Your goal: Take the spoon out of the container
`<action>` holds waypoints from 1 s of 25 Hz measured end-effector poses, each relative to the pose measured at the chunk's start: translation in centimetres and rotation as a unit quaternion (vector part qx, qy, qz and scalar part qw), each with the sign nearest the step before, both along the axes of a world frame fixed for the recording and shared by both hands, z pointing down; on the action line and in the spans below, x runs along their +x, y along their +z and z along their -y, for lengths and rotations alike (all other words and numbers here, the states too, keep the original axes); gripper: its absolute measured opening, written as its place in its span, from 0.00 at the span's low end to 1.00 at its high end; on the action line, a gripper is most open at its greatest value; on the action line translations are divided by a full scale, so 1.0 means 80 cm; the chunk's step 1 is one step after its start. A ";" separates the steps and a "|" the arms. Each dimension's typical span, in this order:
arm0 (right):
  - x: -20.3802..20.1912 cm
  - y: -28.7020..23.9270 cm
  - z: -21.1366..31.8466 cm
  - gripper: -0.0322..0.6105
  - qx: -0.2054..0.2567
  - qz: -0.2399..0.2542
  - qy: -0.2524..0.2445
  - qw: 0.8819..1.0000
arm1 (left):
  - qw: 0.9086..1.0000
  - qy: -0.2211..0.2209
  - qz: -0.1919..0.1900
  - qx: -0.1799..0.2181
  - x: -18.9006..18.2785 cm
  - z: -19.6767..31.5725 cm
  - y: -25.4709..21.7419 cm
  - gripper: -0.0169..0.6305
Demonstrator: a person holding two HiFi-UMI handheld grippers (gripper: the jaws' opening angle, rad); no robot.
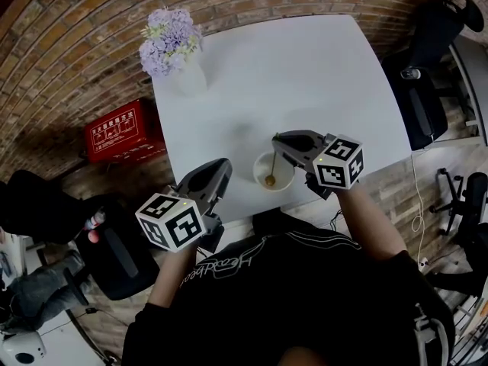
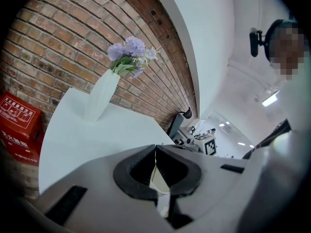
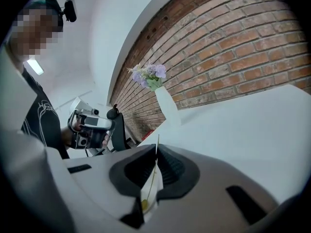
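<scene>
Spoon [image 1: 272,161]: slim, golden, standing in white container [image 1: 258,172].

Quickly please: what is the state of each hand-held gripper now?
Left hand-held gripper: closed, holding nothing.
Right hand-held gripper: closed on the handle of the spoon.

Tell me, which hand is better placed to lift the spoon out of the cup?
Right. The right tongs are shut on the spoon by its handle, just above the white cup. The left tongs are shut on nothing, off to the cup's side at the table edge.
</scene>
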State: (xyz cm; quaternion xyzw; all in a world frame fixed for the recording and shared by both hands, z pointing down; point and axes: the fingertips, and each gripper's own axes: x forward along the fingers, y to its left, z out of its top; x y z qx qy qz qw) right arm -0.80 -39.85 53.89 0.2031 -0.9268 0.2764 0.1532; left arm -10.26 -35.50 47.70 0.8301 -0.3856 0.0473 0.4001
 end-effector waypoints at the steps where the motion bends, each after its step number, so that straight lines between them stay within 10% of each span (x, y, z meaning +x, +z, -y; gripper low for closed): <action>1: 0.001 -0.001 0.001 0.05 -0.001 0.002 0.004 1.000 | 1.000 0.000 0.000 0.001 0.000 -0.001 -0.001 0.03; 25: 0.034 -0.108 -0.048 0.05 0.115 0.018 0.116 0.986 | 0.998 0.017 -0.001 0.055 -0.005 -0.079 -0.061 0.03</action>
